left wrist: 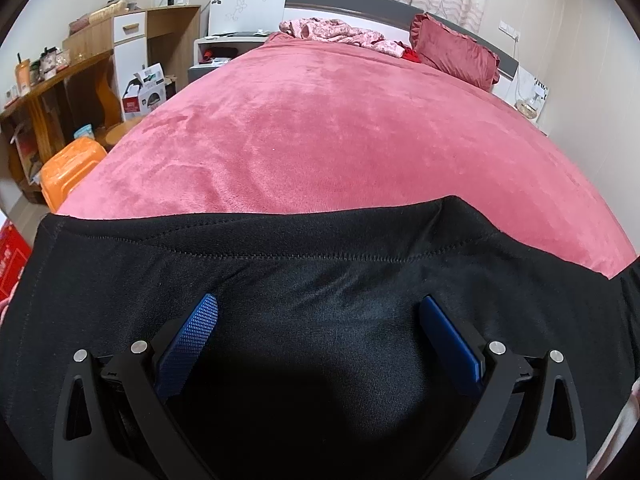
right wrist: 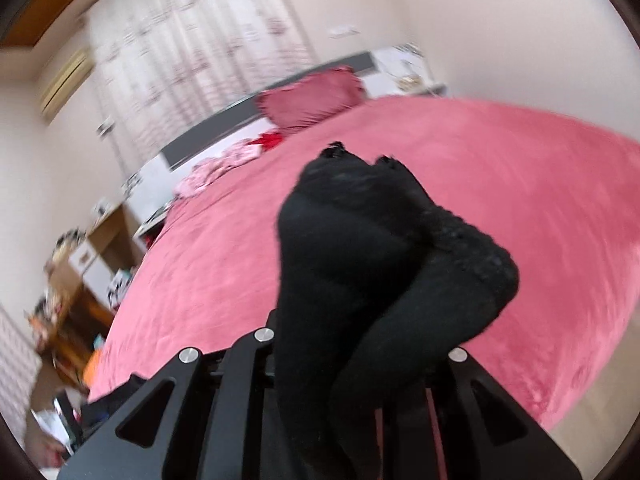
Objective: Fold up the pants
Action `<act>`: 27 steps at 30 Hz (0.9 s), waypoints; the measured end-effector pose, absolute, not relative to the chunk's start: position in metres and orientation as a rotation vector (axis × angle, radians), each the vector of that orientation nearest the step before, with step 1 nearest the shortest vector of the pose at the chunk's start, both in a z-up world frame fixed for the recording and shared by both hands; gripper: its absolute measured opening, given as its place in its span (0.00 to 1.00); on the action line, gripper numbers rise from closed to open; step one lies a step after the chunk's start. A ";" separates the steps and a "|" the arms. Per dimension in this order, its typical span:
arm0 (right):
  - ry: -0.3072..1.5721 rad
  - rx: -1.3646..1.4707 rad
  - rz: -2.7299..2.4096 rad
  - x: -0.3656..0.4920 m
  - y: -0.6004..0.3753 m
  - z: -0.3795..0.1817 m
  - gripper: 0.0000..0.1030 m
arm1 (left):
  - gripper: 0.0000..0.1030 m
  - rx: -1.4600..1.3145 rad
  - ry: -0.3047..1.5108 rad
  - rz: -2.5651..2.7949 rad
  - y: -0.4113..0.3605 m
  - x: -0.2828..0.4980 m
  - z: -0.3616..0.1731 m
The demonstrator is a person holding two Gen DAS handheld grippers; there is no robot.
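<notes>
The black pants (left wrist: 320, 280) lie across the near edge of the pink bed (left wrist: 320, 132). My left gripper (left wrist: 318, 310) is open just above the fabric, its blue pads (left wrist: 200, 324) wide apart with nothing between them. In the right wrist view my right gripper (right wrist: 348, 360) is shut on a bunched end of the black pants (right wrist: 360, 248) and holds it up above the bed (right wrist: 520, 200). The cloth hides the right fingertips. This view is blurred.
A red pillow (left wrist: 452, 48) and crumpled pink clothes (left wrist: 340, 34) lie at the head of the bed. A wooden desk (left wrist: 60, 80), an orange stool (left wrist: 68, 172) and boxes stand on the left. The headboard (left wrist: 352, 0) and curtains are behind.
</notes>
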State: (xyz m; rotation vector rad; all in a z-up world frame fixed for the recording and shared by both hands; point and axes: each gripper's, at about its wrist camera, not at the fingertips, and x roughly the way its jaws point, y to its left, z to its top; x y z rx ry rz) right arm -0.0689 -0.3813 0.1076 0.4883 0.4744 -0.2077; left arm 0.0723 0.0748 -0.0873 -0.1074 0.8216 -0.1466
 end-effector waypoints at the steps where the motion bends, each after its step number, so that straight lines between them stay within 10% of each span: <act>1: 0.471 0.467 -0.193 -0.067 -0.367 0.113 0.14 | 0.97 -0.114 0.820 -0.150 0.076 0.072 -0.087; 27: 0.755 -0.135 0.147 -0.005 -0.057 -0.031 0.37 | 0.97 -0.193 0.803 -0.190 0.087 0.069 -0.085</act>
